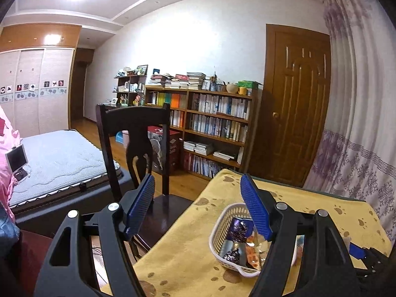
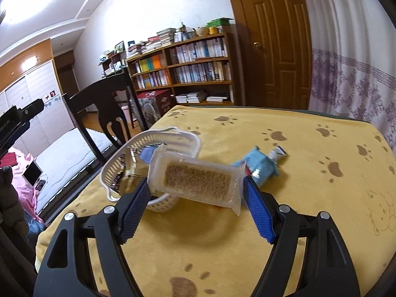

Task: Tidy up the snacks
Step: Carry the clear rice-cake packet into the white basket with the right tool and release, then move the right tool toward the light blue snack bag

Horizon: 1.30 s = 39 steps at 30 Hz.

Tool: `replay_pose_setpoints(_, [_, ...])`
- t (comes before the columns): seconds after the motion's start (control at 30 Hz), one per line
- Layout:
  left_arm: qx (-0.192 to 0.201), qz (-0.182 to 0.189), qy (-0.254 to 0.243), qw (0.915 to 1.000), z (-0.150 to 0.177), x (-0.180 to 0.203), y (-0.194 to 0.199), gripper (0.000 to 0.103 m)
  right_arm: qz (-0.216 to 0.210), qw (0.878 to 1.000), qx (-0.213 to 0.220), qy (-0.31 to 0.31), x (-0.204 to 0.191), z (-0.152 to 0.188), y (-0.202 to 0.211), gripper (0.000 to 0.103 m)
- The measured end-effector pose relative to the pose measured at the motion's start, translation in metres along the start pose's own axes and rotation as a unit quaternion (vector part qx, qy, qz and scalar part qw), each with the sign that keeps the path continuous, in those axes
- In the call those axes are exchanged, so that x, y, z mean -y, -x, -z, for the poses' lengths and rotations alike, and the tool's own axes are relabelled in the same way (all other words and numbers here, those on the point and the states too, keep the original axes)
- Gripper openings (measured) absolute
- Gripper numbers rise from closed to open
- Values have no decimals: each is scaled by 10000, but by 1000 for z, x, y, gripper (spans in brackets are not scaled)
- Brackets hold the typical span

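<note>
A white slotted basket [image 1: 219, 225] stands on the yellow paw-print cloth [image 1: 188, 255], holding a purple packet [image 1: 238, 227], an orange packet [image 1: 252, 255] and a dark one. My left gripper [image 1: 196, 177] hovers open and empty above the basket's left side. In the right wrist view the basket [image 2: 183, 136] looks blurred. A clear packet with a brown bar [image 2: 198, 180] hangs tilted over its near rim, between the wide-apart fingers of my right gripper [image 2: 196, 180]. I cannot tell whether the pads touch it. A light blue packet [image 2: 259, 165] and a small white-ended packet [image 2: 278, 152] lie on the cloth to the right.
A dark wooden chair [image 1: 133, 123] stands against the table's left edge, with a bed [image 1: 57, 158] beyond it. A bookshelf [image 1: 215, 123], a brown door [image 1: 297, 99] and a curtain [image 1: 358, 136] line the far side. Bare cloth [image 2: 309, 198] stretches right of the packets.
</note>
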<state>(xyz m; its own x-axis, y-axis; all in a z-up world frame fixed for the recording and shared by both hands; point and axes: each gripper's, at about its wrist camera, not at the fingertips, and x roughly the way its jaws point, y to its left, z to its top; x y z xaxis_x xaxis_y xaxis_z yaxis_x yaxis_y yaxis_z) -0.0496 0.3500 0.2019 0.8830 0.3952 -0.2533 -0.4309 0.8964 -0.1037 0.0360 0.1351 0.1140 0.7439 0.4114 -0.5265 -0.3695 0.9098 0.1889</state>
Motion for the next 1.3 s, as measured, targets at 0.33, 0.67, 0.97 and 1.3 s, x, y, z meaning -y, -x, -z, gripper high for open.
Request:
replay_pose_setpoints(0.33, [-1,-16,133,9999,-6,-9,-2,73,-366,9990,-105,247,-47,-30,-38,75])
replay_pose_setpoints(0.67, [28,-217,445,9988,-12,-27,-7,73,-696,9962,-226,474,-90,-58,-79,79])
replay_pose_setpoints(0.97, [-40,-261,569,9980,-13,-31,-9,74,-725,9965,-274,314,-83,-49,-82,83])
replay_pose_setpoints(1.3, [-45,-132,446,9989,-11,-25,-6,75,-511,9986,-139,-11,-57,-46,-67,83])
